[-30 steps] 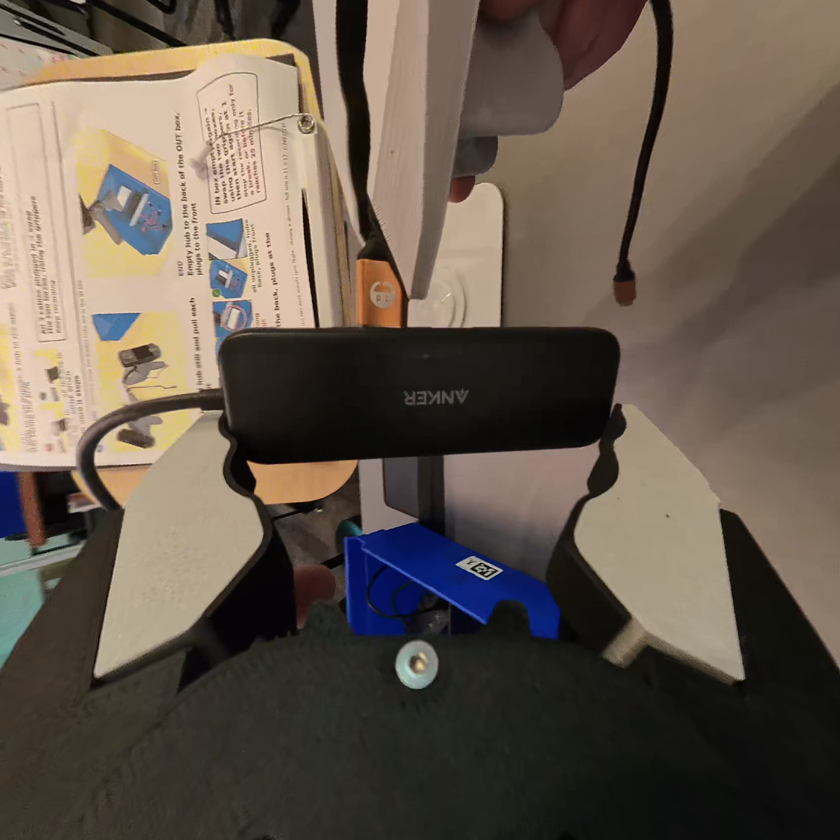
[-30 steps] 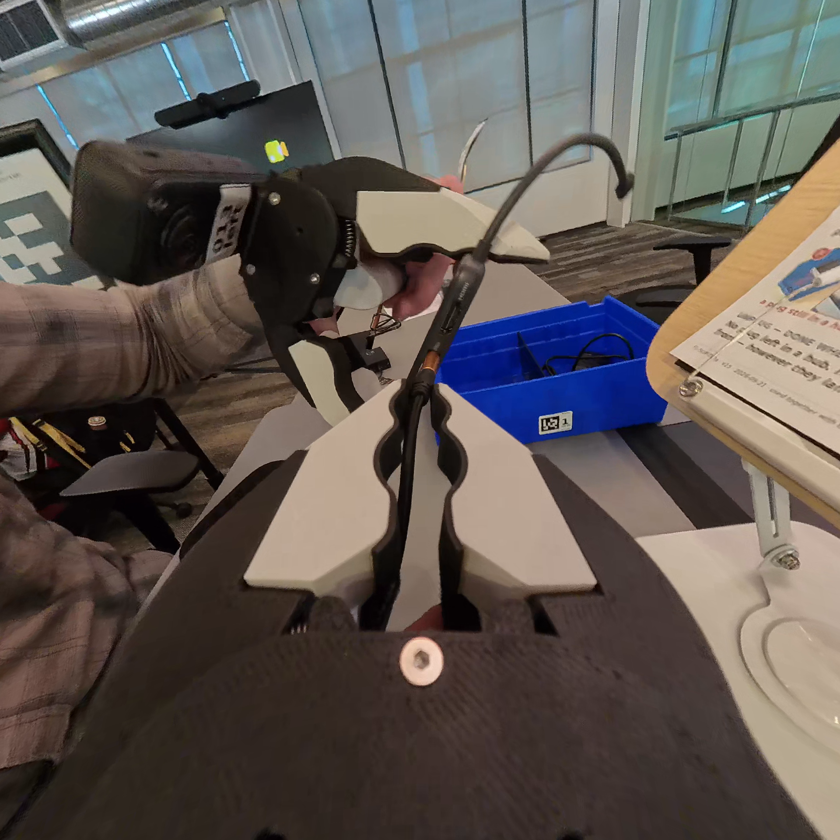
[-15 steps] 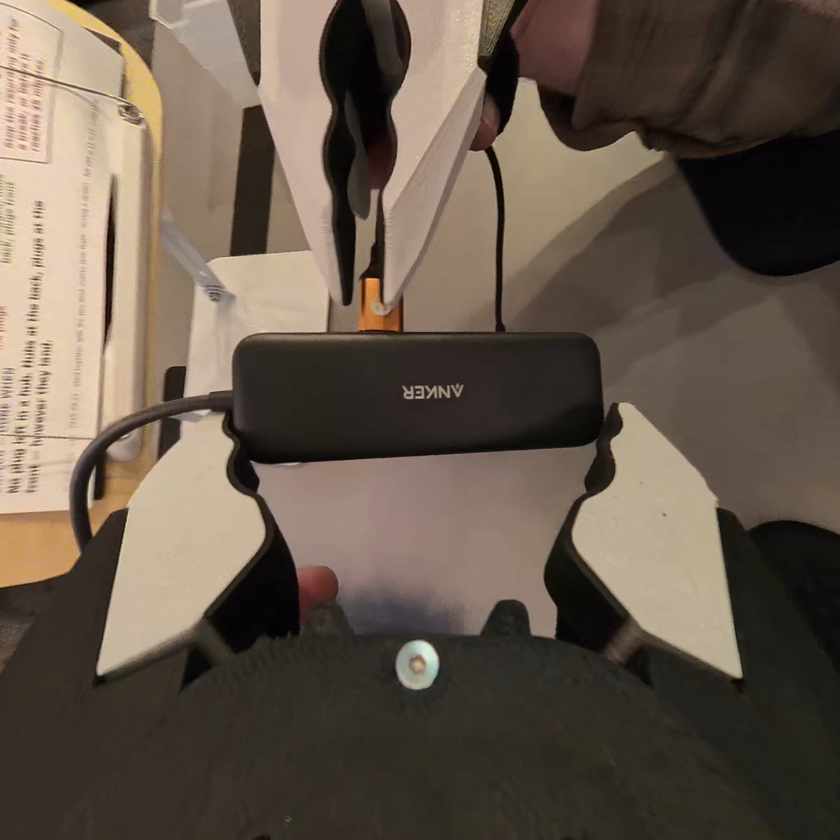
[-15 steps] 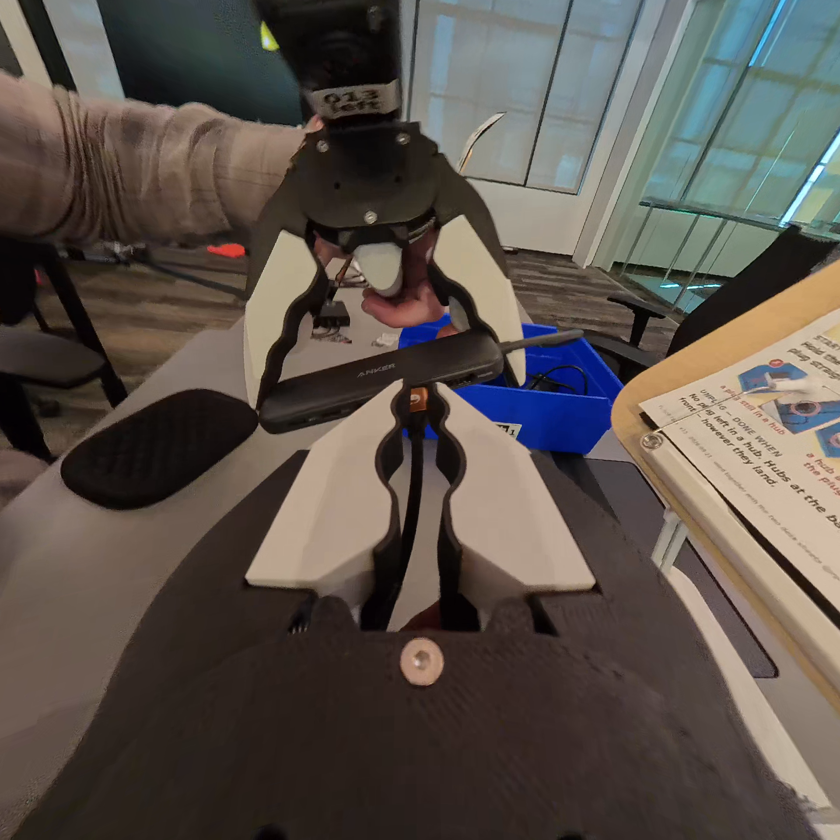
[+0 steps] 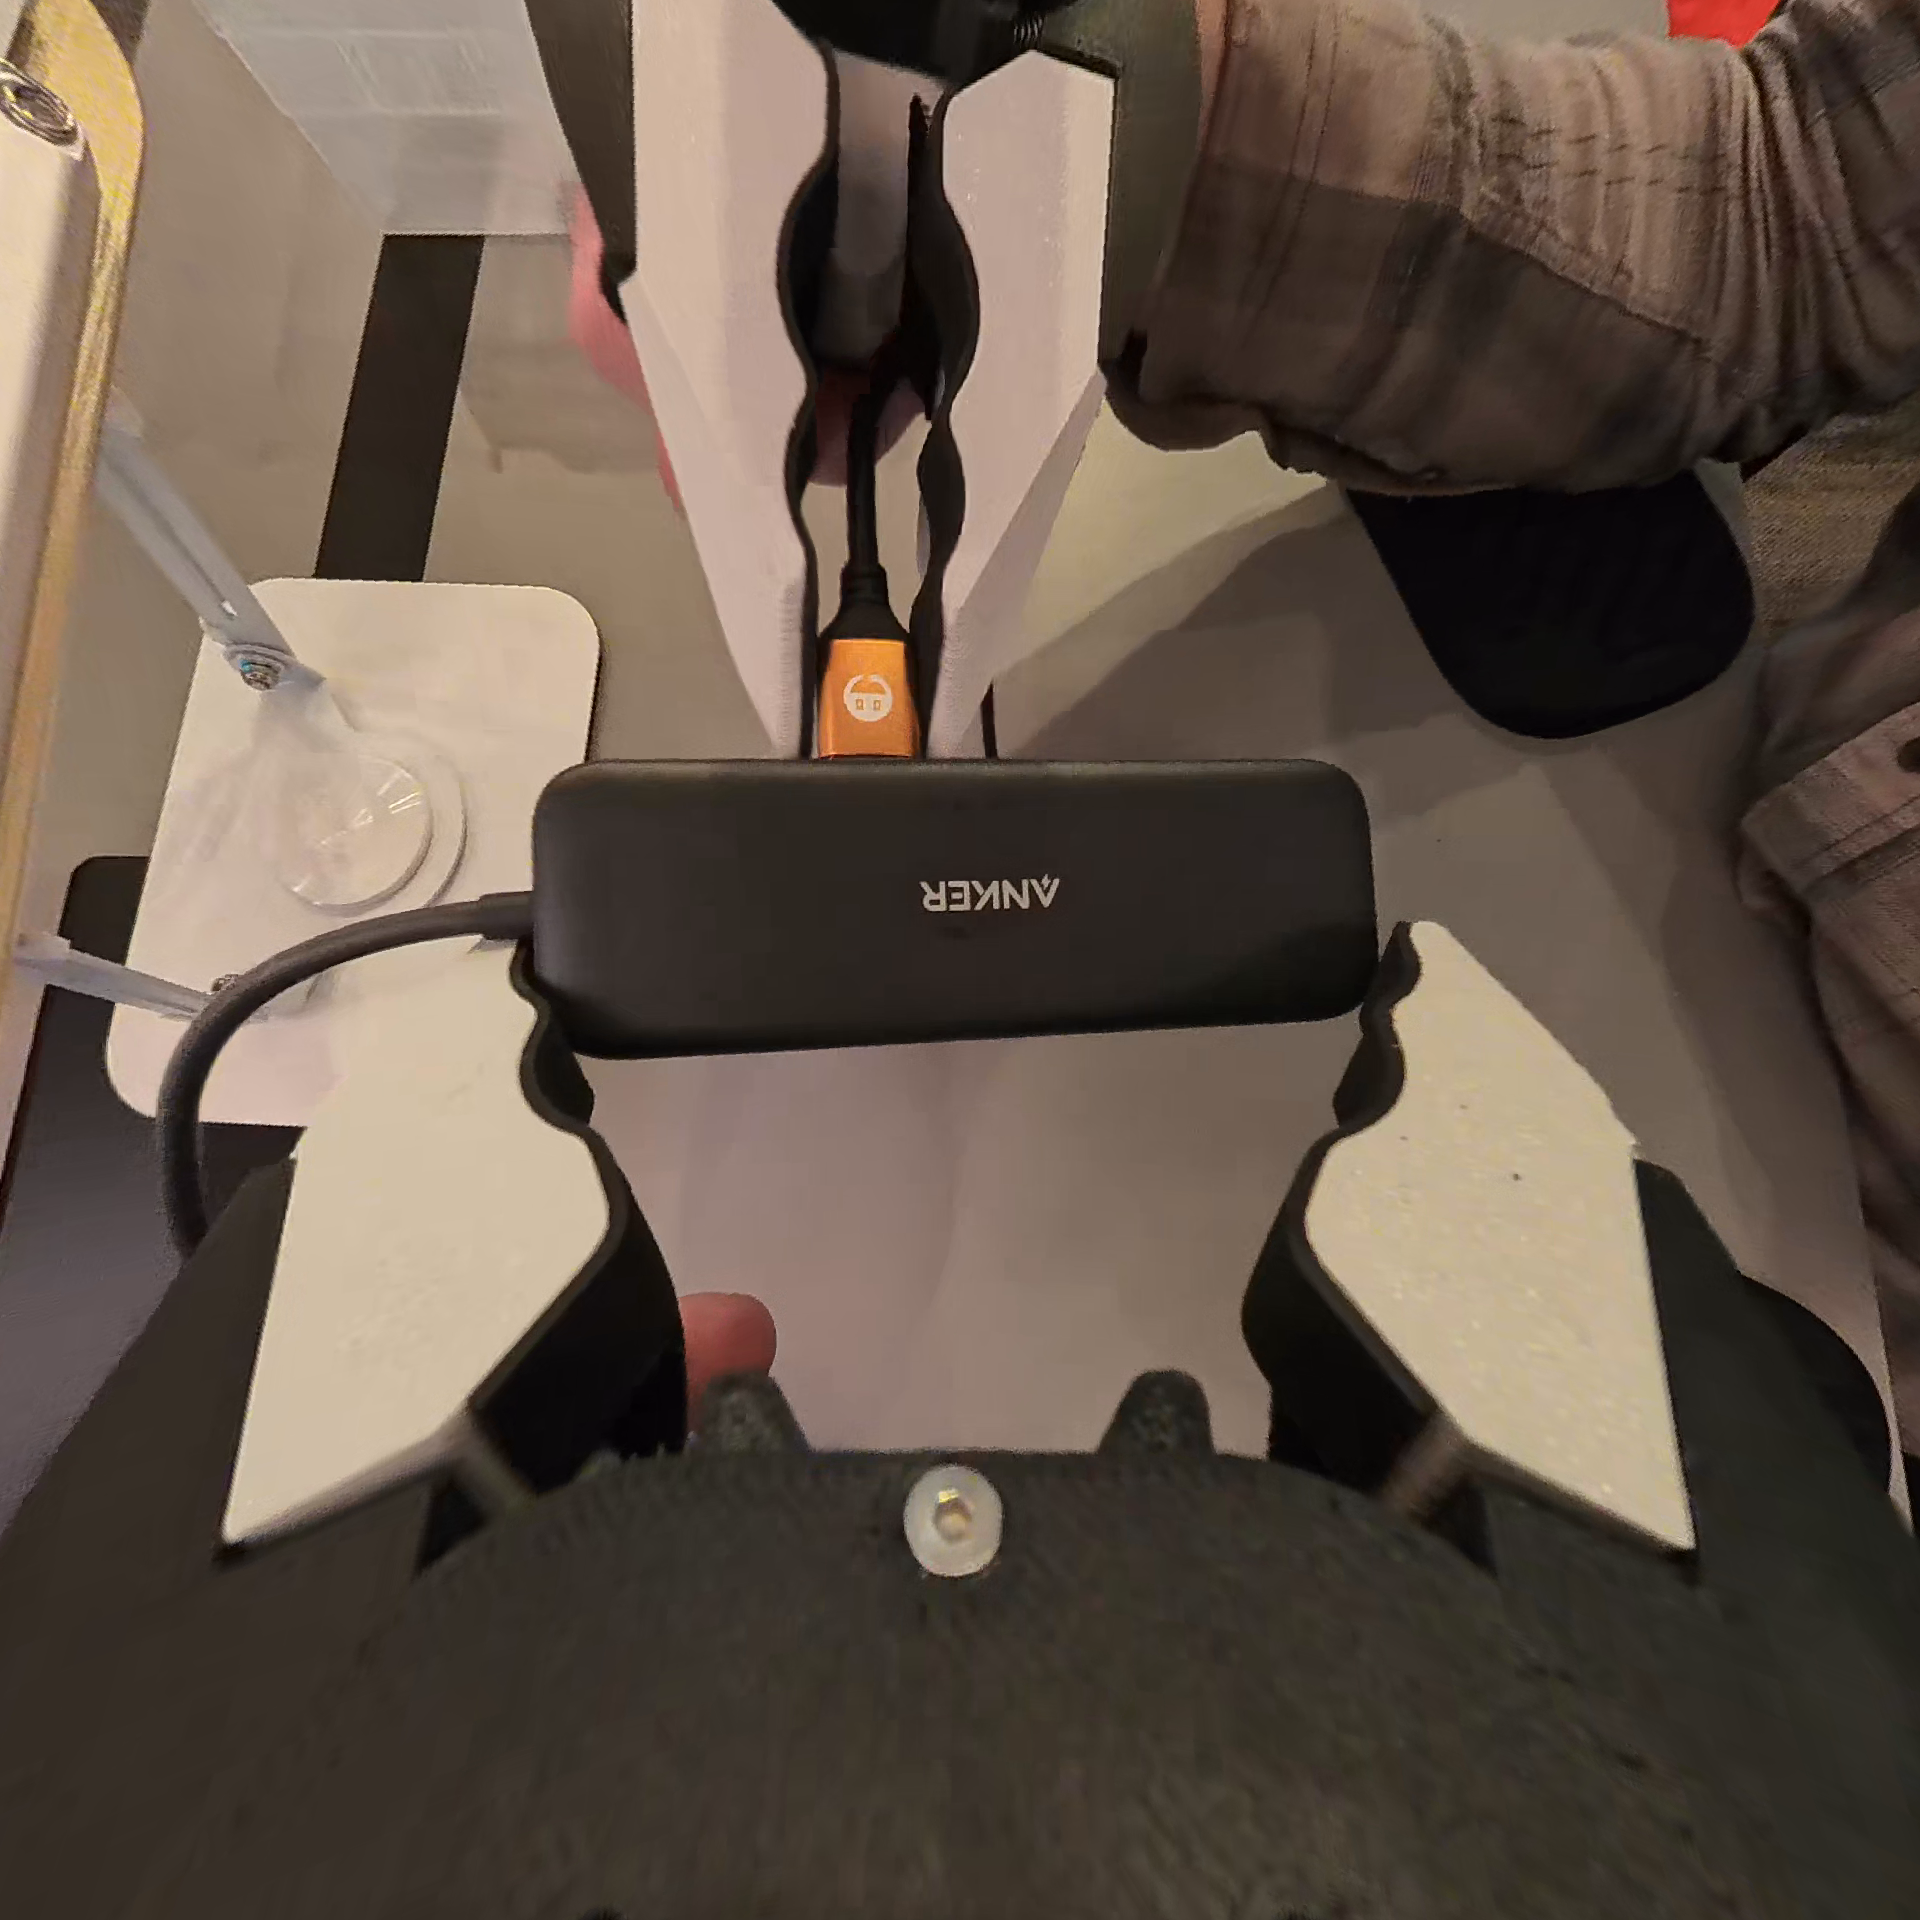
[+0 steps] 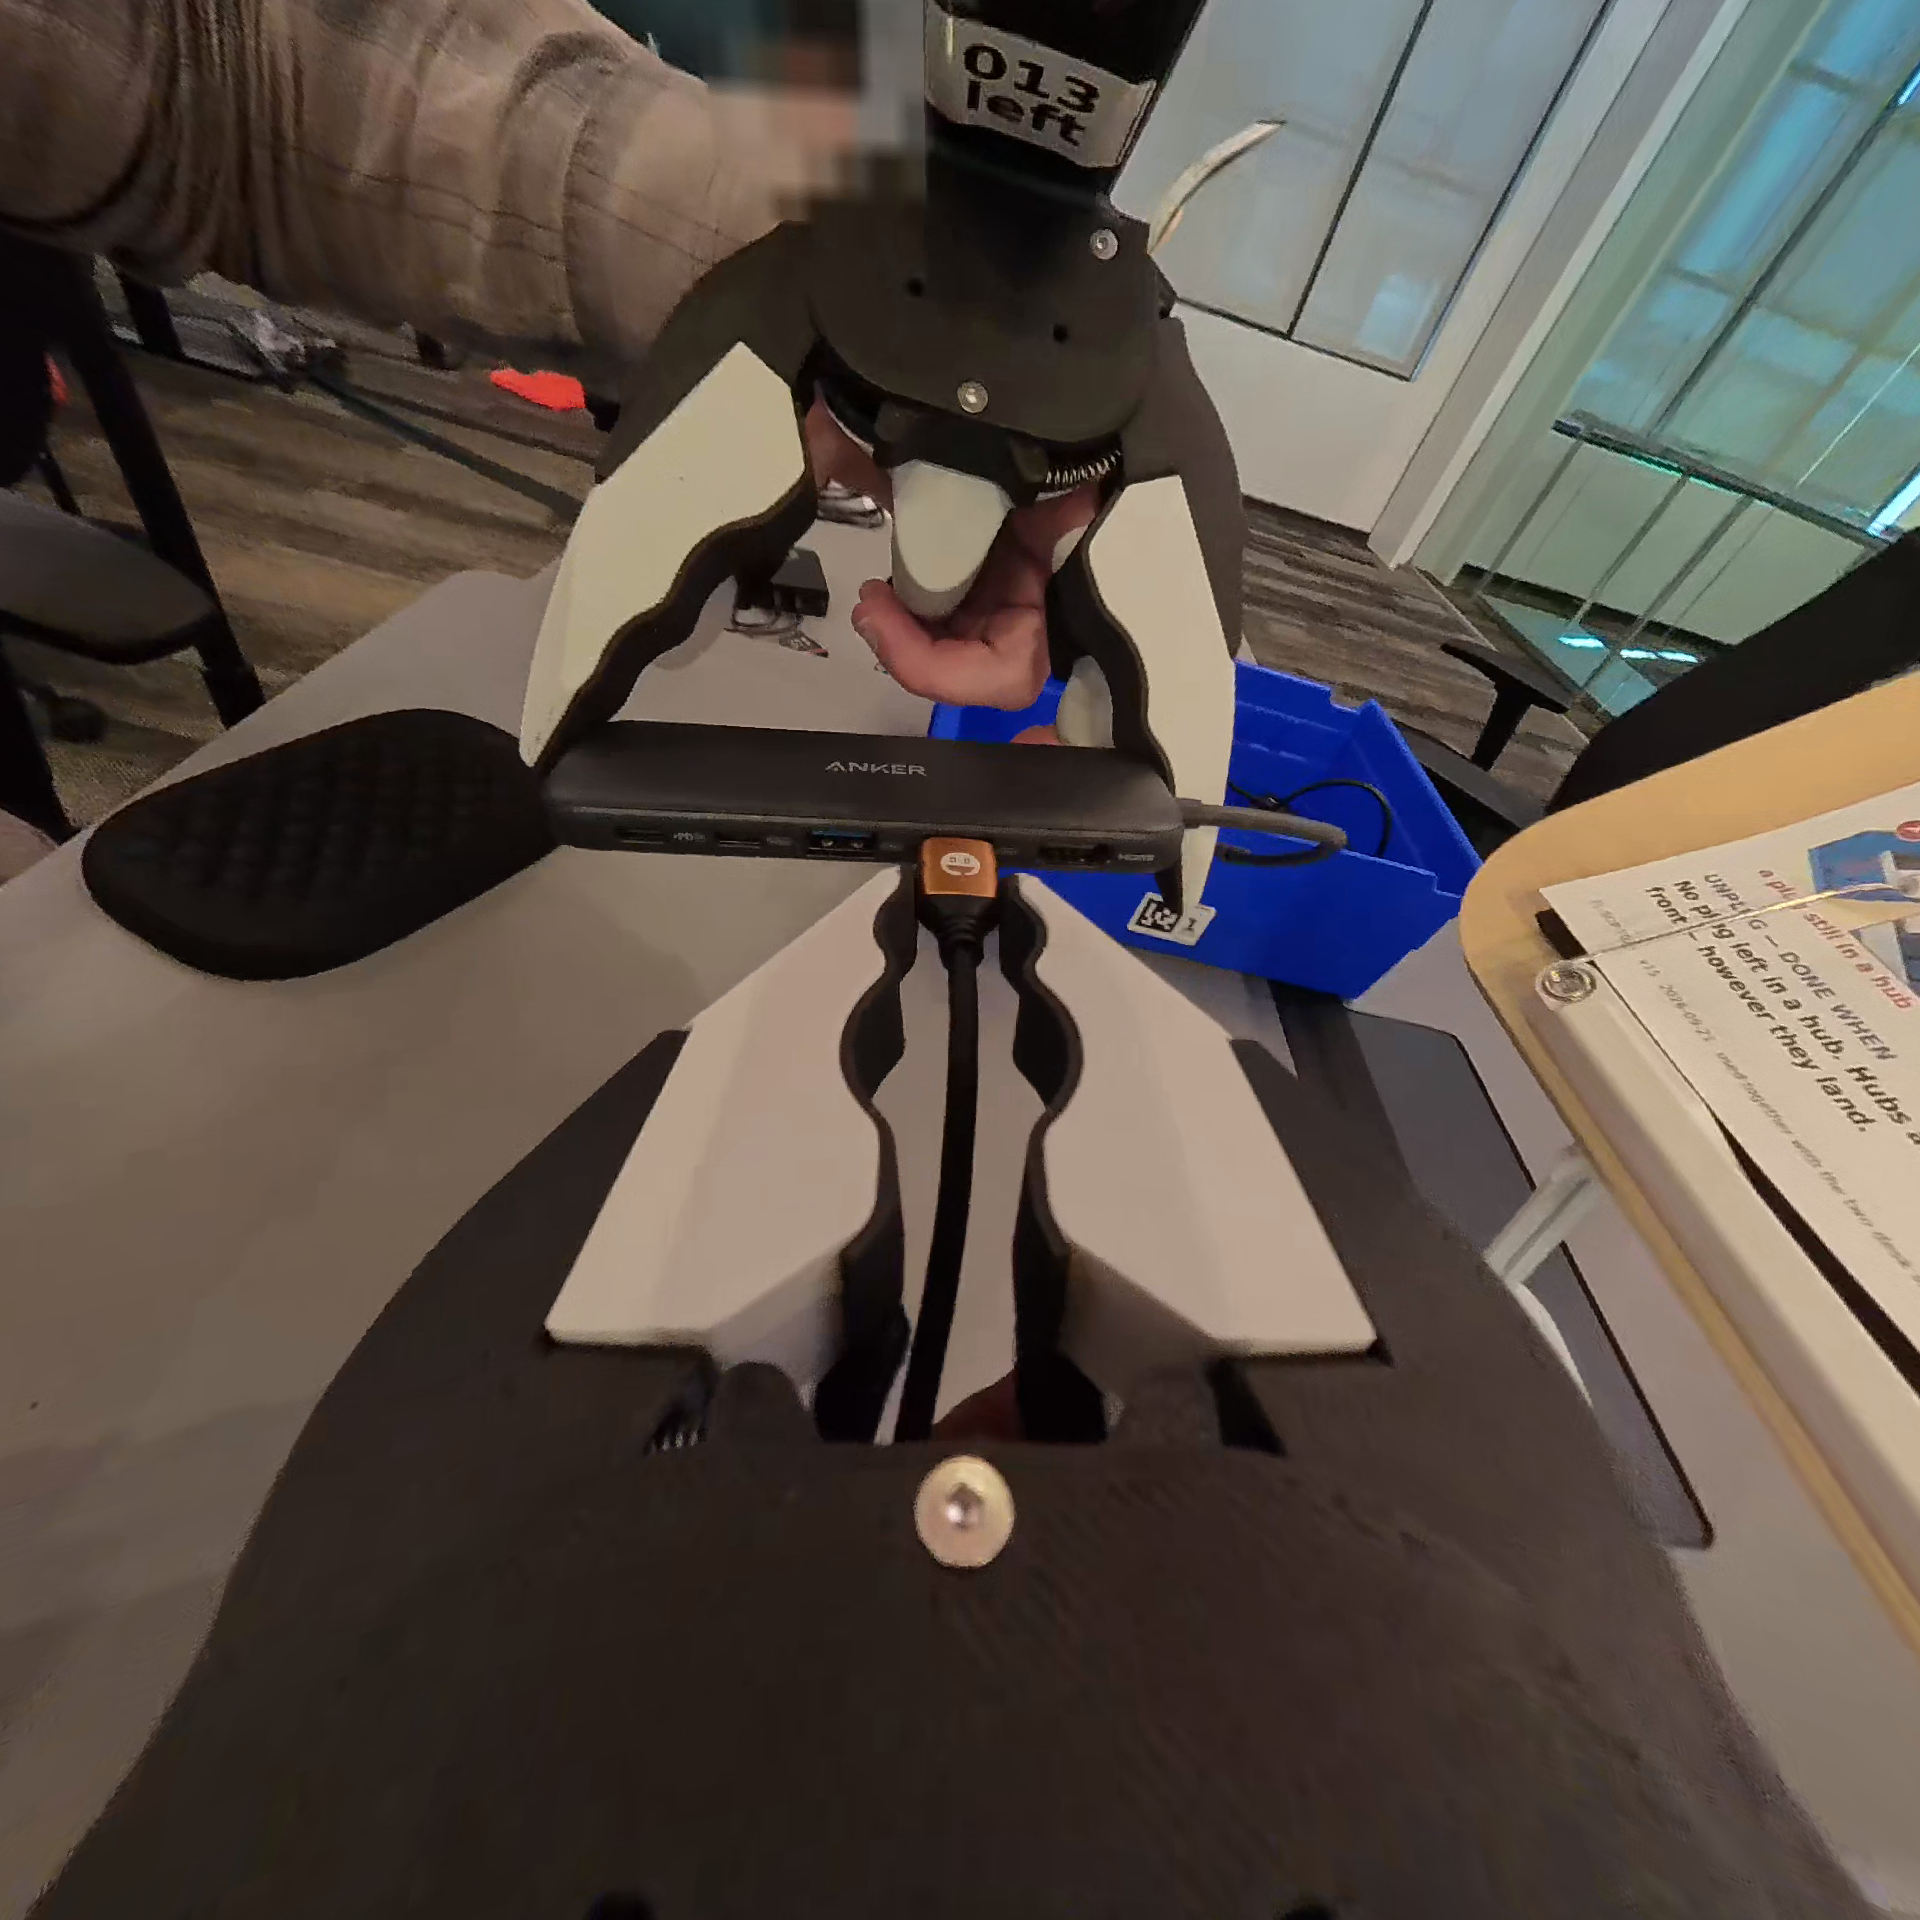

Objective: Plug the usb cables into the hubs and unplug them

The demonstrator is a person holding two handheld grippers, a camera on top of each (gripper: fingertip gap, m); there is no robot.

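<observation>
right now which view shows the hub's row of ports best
The right wrist view: it faces the hub edge-on, so the port row shows with the orange plug at one port. The left wrist view shows only its flat top; the ports face away.

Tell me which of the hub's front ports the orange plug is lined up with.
The orange plug sits at the port just right of the blue-lined one on the hub, left of the wide end port. The other ports are bare.

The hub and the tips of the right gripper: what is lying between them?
Only the orange plug of the black cable that the right gripper holds; its front meets the hub port row. The right wrist view shows this.
</observation>
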